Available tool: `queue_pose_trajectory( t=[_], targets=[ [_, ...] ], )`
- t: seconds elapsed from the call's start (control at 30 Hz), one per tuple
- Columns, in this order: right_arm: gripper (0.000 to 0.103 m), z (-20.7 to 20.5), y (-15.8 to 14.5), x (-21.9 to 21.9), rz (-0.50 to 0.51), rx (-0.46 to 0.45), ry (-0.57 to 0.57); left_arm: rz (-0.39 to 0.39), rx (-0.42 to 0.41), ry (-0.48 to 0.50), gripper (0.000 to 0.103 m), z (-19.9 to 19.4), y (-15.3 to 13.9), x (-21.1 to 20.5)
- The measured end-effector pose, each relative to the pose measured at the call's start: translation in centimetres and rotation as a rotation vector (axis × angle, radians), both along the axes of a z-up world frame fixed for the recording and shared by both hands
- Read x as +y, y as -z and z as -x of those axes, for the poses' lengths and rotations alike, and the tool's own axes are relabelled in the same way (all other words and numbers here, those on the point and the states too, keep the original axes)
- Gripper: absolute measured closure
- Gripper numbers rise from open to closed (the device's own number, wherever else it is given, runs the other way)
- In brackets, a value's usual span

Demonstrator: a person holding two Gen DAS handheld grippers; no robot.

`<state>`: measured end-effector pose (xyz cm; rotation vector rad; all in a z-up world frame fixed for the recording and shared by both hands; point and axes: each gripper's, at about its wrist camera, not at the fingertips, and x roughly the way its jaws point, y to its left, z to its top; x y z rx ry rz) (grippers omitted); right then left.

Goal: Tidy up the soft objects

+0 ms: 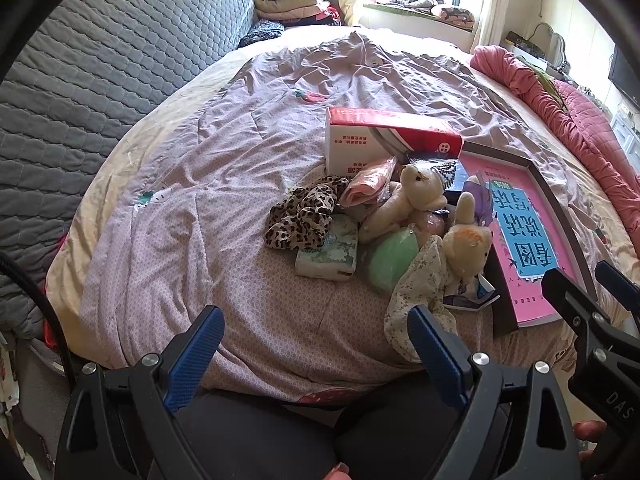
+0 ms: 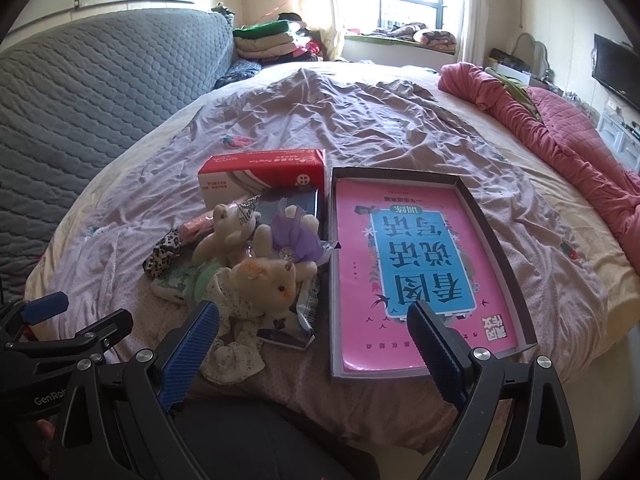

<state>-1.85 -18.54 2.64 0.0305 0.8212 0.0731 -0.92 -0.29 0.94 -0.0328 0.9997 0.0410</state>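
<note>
Both grippers' jaws spread, empty. Plush bear [image 2: 264, 280] looks light, squishy; prob pinch its body, w/ right gripper [image 2: 312, 328].

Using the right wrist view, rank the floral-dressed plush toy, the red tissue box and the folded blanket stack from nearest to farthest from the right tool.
1. Floral-dressed plush toy, just ahead of the right tool, left.
2. Red tissue box, mid-bed.
3. Folded blanket stack, far corner by the window.

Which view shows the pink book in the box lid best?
The right wrist view: the pink book lies whole and central. In the left wrist view it sits at the right edge, foreshortened, with the right tool hiding its near corner.
</note>
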Motion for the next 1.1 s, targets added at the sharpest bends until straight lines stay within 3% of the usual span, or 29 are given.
queue_pose_trajectory(
  t=[0.8, 1.1],
  targets=[
    [0.008, -0.1, -0.1, -0.2, -0.006, 0.004, -0.002, 0.002, 0.004, 0.002, 0.01, 0.1, 0.2, -0.2],
    [0.008, -0.7, 0.9, -0.1, -0.031, 0.026, -0.005, 0.058, 0.039, -0.021, 0.01, -0.4, 1.1, 0.7]
  ],
)
